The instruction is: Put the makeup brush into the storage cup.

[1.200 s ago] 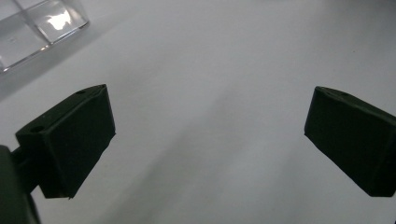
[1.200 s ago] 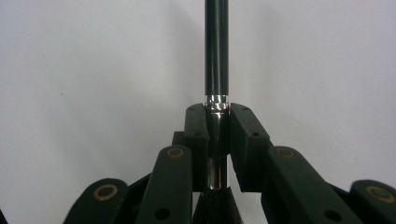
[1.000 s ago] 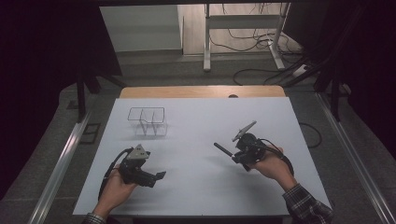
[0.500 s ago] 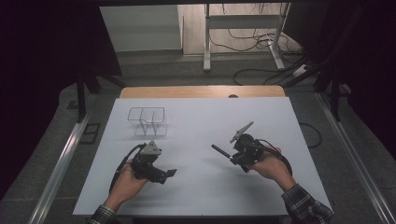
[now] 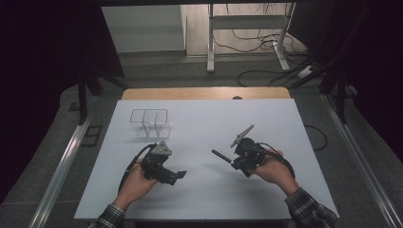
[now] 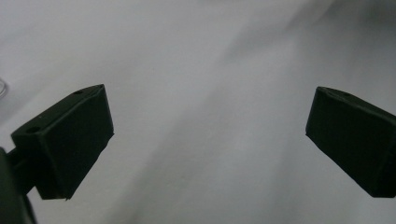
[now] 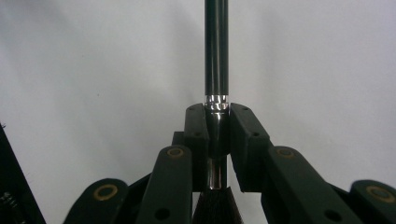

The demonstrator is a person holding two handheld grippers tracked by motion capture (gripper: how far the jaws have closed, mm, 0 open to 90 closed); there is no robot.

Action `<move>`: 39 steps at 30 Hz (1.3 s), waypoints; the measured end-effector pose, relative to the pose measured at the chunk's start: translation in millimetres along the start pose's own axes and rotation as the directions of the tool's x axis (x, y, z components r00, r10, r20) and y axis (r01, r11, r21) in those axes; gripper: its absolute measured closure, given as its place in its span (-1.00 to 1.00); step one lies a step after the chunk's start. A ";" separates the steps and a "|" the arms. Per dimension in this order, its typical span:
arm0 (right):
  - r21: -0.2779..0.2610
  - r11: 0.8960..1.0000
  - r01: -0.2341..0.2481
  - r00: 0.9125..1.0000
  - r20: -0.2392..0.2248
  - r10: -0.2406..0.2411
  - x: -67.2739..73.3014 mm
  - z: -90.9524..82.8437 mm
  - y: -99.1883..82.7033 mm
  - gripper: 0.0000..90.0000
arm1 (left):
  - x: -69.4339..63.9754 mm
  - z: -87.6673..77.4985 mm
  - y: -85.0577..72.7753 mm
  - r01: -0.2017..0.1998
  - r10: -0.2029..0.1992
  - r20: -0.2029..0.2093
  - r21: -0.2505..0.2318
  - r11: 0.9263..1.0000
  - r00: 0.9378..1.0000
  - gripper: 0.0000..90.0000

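Since a second ago the left gripper (image 5: 179, 175) has travelled up the white table (image 5: 204, 118) and inward, from near the front left edge to a spot closer to the wire rack (image 5: 151, 122); its forearm now reaches farther onto the surface. The right gripper (image 5: 227, 160) sits where it was, and the rack has not shifted.

In the left gripper view the two black jaws stand wide apart with bare white tabletop between them, so this claw is open and carries nothing. At the far left edge of that view a sliver of something clear or wiry shows, too small to identify.

In the right gripper view the jaws are clamped on a slim black brush (image 7: 216, 51): the pads press on its dark ferrule just below a shiny silver ring, the long black handle runs straight away from the camera, and dark bristles show at the bottom between the jaw arms. In the high view the handle (image 5: 219, 155) juts out from the right gripper toward the table's middle, above the surface, well apart from the rack.

No brand, label or writing can be read in any view.

The only container-like thing is the wire rack, standing on the far left part of the table; its compartments look empty.
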State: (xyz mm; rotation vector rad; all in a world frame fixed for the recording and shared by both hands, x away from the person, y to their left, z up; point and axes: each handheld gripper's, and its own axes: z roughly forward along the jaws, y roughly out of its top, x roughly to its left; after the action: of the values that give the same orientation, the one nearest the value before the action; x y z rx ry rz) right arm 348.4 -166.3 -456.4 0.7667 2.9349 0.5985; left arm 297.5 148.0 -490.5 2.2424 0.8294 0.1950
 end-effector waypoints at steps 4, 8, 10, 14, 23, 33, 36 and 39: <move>0.002 1.000 0.007 1.000 -0.006 -0.007 2.5 0.8 1.3 0.72 | -2.4 3.9 3.4 -0.003 0.003 0.001 0.003 1.000 1.000 -0.99; 0.002 1.000 0.017 1.000 -0.011 -0.017 5.0 1.9 2.7 0.72 | -3.5 7.6 6.8 -0.011 0.011 0.009 0.008 1.000 1.000 -1.00; 0.001 1.000 0.018 1.000 -0.016 -0.018 6.8 2.5 3.6 0.72 | -4.1 9.6 8.9 -0.018 0.018 0.014 0.012 1.000 1.000 -1.00; 0.008 1.000 0.030 0.999 -0.024 -0.030 9.2 3.3 5.5 0.72 | -6.3 12.7 12.4 -0.025 0.024 0.028 0.005 1.000 0.999 -1.00; 0.013 0.998 0.054 0.998 -0.040 -0.054 18.1 6.1 10.8 0.72 | -12.3 19.3 17.2 -0.060 0.059 0.050 0.015 0.998 0.997 -1.00; 0.009 0.997 0.072 0.995 -0.068 -0.071 27.4 6.4 15.8 0.72 | -21.9 30.1 24.3 -0.107 0.104 0.061 0.042 0.993 0.993 -1.00; 0.010 0.997 0.081 0.994 -0.075 -0.080 30.3 6.6 17.2 0.72 | -24.4 31.5 26.4 -0.118 0.114 0.071 0.041 0.992 0.991 -1.00; 0.015 0.996 0.085 0.993 -0.087 -0.084 33.5 7.0 18.4 0.72 | -26.8 32.8 28.1 -0.127 0.123 0.084 0.041 0.991 0.989 -1.00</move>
State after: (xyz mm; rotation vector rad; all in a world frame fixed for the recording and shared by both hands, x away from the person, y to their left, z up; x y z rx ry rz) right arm 328.5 -133.0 -454.3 0.6300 3.0378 0.6140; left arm 302.8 97.5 -492.4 2.3317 0.6569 0.1428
